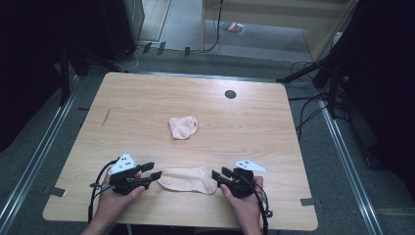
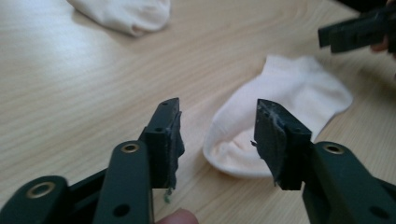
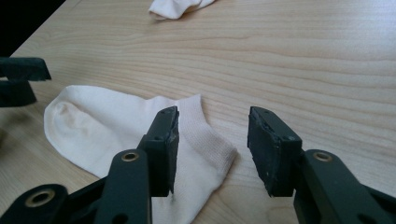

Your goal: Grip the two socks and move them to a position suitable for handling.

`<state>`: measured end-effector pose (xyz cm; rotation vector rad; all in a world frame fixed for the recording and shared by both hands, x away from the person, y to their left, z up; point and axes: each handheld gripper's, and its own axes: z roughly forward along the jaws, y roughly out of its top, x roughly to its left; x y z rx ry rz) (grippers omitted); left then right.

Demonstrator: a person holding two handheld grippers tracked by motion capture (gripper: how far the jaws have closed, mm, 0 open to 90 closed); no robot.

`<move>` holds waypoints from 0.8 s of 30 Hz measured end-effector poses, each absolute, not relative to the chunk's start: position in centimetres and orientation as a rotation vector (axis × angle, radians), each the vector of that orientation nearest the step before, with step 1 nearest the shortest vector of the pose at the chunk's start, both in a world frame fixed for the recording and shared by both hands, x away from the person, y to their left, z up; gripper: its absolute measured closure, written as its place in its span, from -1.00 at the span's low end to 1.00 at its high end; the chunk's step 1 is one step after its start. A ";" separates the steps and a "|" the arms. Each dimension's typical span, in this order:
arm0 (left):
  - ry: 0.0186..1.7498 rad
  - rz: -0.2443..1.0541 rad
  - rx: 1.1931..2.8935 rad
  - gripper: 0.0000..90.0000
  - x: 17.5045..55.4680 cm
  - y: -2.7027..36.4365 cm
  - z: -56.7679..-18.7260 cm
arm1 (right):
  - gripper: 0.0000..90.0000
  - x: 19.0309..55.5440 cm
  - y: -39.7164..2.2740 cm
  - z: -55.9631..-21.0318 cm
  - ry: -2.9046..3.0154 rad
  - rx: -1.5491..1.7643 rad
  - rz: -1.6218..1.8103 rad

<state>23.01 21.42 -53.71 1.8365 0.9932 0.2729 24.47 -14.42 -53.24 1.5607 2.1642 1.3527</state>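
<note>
A pale sock [image 1: 188, 179] lies flat near the table's front edge, between my two grippers. My left gripper [image 1: 152, 172] stands open at its left end. In the left gripper view the jaws [image 2: 217, 109] are apart and nothing is pressed between them; the sock's rounded end [image 2: 289, 93] lies just beyond them. My right gripper [image 1: 218, 174] stands open at the sock's right end. In the right gripper view its jaws [image 3: 212, 116] hover over the ribbed cuff end of the sock [image 3: 107, 126] without gripping it. A second, crumpled sock [image 1: 183, 126] rests in the middle of the table.
The wooden table [image 1: 147, 98] has a black round grommet [image 1: 230, 94] at the back and a short dark mark [image 1: 106, 116] at the left. Cables and dark stands ring the table on the floor. Bare wood lies between the two socks.
</note>
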 end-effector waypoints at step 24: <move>1.252 0.424 1.602 -0.78 25.3 27.2 -54.8 | 0.13 27.4 -12.7 -49.8 2.131 1.437 1.349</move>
